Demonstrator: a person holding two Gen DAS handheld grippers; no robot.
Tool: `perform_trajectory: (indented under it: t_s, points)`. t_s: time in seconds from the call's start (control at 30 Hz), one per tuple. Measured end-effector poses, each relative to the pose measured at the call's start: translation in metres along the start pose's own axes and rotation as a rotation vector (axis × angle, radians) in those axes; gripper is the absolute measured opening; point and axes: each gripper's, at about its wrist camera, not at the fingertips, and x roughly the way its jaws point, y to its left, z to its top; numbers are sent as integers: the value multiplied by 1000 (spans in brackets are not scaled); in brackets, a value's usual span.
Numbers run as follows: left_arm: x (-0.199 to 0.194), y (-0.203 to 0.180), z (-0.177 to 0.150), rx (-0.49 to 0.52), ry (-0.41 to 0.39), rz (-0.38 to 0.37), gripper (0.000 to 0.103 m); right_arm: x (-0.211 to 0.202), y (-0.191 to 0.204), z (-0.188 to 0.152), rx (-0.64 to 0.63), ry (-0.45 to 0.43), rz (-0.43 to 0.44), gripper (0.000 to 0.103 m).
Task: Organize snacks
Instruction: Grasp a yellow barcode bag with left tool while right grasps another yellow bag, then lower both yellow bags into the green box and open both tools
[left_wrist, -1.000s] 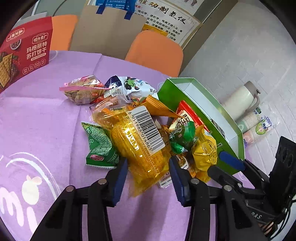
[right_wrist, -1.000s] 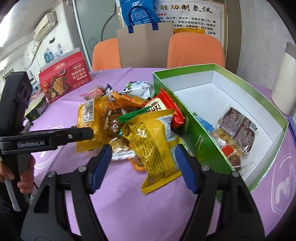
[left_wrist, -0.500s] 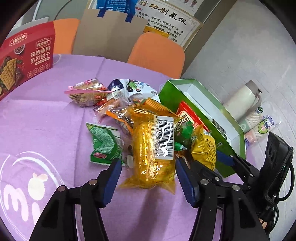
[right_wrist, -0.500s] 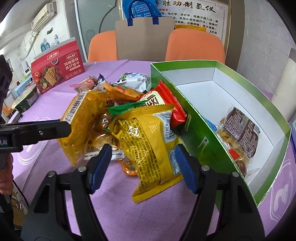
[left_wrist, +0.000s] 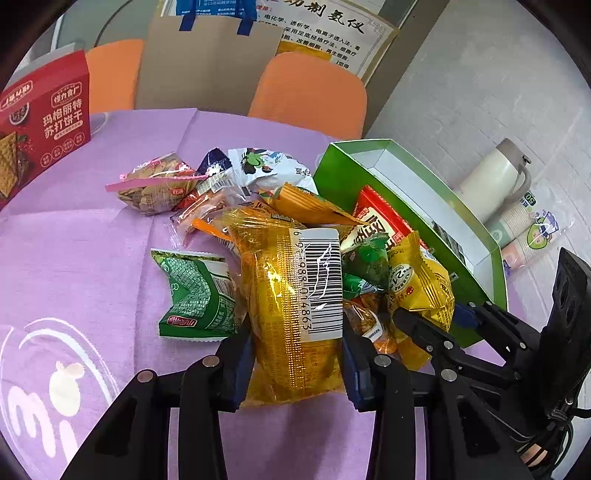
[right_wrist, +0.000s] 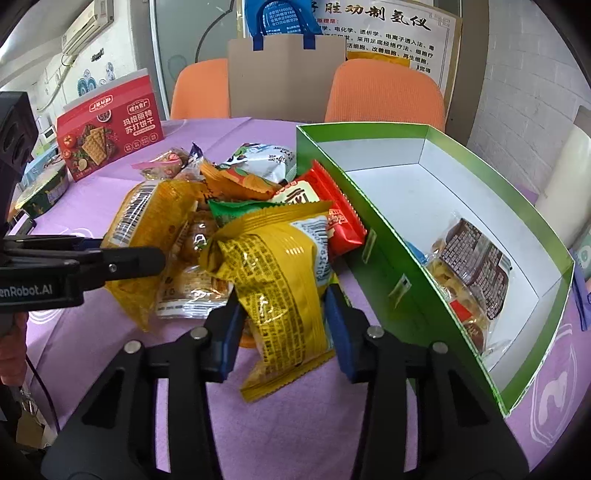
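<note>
A heap of snack packets lies on the purple tablecloth beside an open green box (right_wrist: 406, 280). My left gripper (left_wrist: 297, 358) has a clear orange packet with a barcode label (left_wrist: 288, 295) between its blue pads; the jaws are closing and both pads press its sides. My right gripper (right_wrist: 284, 332) is closing too, pads pressing on a yellow foil packet (right_wrist: 280, 280) at the heap's near edge. That yellow packet (left_wrist: 417, 284) shows in the left wrist view next to the green box (left_wrist: 340, 166). A brown packet (right_wrist: 476, 266) and a few others lie inside the box.
A green packet (left_wrist: 199, 291) lies left of the orange one, with a pink-sealed bag (left_wrist: 155, 188) and a white packet (left_wrist: 266, 166) behind. A red cracker box (right_wrist: 110, 144) stands at the far left. Orange chairs (left_wrist: 314, 92), a cream flask (left_wrist: 491, 184) and paper cups (left_wrist: 524, 229) ring the table.
The left jaws widened, then closed again on the orange packet, which now stands straighter between the pads. The right jaws went from wide apart to pressing on the yellow packet.
</note>
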Motion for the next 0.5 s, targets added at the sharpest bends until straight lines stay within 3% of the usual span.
perform_trajectory:
  t_s: [0.37, 0.5]
  points:
    - [-52, -36, 11, 93, -106, -40, 39, -55, -7, 7, 60, -130, 130, 36]
    - [-59, -56, 28, 131, -139, -73, 39, -81, -18, 16, 83, -199, 118, 36]
